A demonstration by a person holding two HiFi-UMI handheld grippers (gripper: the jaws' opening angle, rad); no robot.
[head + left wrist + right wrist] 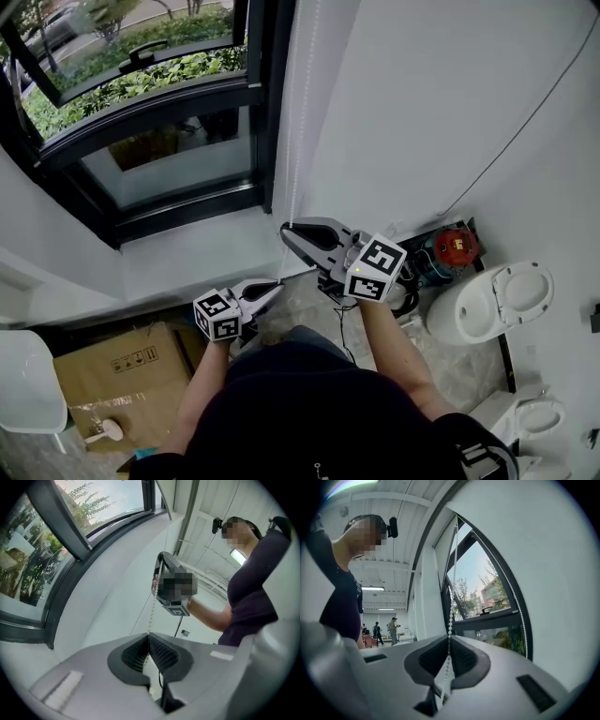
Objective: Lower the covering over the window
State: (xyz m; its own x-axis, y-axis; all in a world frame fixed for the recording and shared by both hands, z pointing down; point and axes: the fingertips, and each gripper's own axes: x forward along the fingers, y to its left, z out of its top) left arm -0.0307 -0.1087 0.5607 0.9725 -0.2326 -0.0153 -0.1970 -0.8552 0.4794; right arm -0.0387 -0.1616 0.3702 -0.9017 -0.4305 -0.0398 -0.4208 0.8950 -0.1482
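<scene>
Head view shows the thin white bead chain (297, 150) only as a faint pale line hanging down the white wall (422, 112) just beside the right edge of the black-framed window (169, 122); its single beads cannot be made out there. The covering it works lies above the frame and is cut off. Both gripper views give the beads plainly: in the left gripper view the chain (152, 614) drops from the right gripper (161, 562) above into the left gripper (149, 638), whose jaws are clenched on it with the ribbed black pads meeting at the strand. In the right gripper view the chain (451, 607) runs up past the window frame and down between the right gripper's (449, 641) jaws, also clamped tight on it, and a second strand (516, 606) hangs further right against the wall, which the other views do not show. From the head view, the right gripper (286, 231) sits higher on the chain and the left gripper (275, 285) lower and nearer the person, each pointing towards the wall. Green shrubs (141, 66) show through the glass. On the floor a brown cardboard box (122, 370) lies to the left and a white toilet (492, 300) to the right, seen only from the head. Distant people (393, 630) in a long room appear only in the right gripper view, too small to tell apart.
</scene>
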